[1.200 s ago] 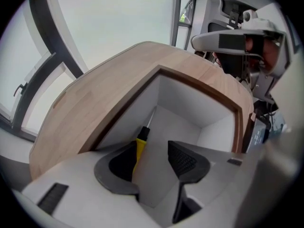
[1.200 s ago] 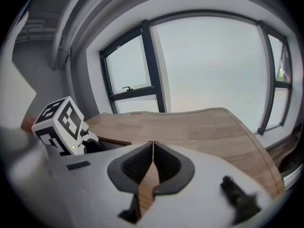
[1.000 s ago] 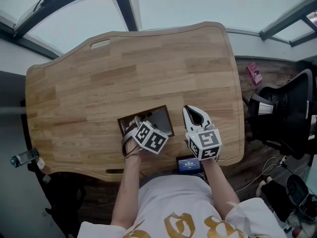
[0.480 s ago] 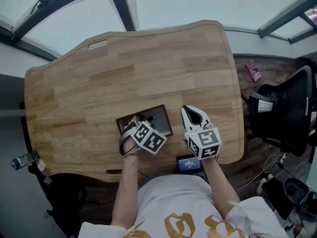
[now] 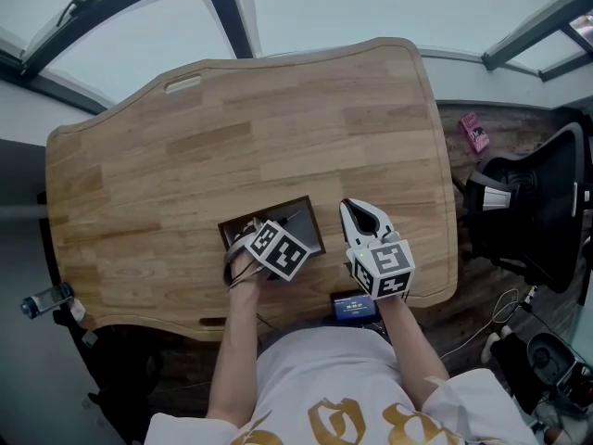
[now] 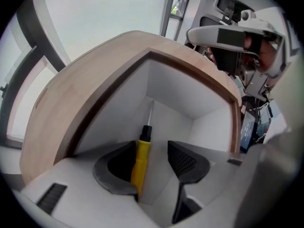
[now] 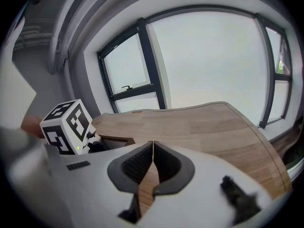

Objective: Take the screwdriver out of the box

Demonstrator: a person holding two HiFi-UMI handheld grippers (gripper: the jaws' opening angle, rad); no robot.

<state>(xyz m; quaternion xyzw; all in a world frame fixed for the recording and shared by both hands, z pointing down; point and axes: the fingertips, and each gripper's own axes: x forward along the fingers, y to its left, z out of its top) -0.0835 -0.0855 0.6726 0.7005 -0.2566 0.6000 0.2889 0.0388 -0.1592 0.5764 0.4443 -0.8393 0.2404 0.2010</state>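
A wooden-rimmed box (image 5: 269, 208) with white inner walls (image 6: 175, 91) is sunk into the table near its front edge. On the box floor lies a screwdriver (image 6: 141, 156) with a yellow handle, a black collar and a thin metal shaft pointing away. My left gripper (image 6: 152, 151) reaches down into the box (image 5: 256, 234), open, its jaws on either side of the handle, which rests against the left jaw. My right gripper (image 5: 358, 206) hovers just right of the box, shut and empty (image 7: 153, 148). In the head view the left gripper's cube hides the screwdriver.
The wooden table (image 5: 232, 128) stretches away beyond the box. A small blue device (image 5: 353, 306) sits at the table's near edge. A black office chair (image 5: 537, 211) stands to the right, with a pink packet (image 5: 476, 134) on the floor.
My left gripper has shifted slightly inside the box and its cube has turned a little. The right gripper has stayed where it was.
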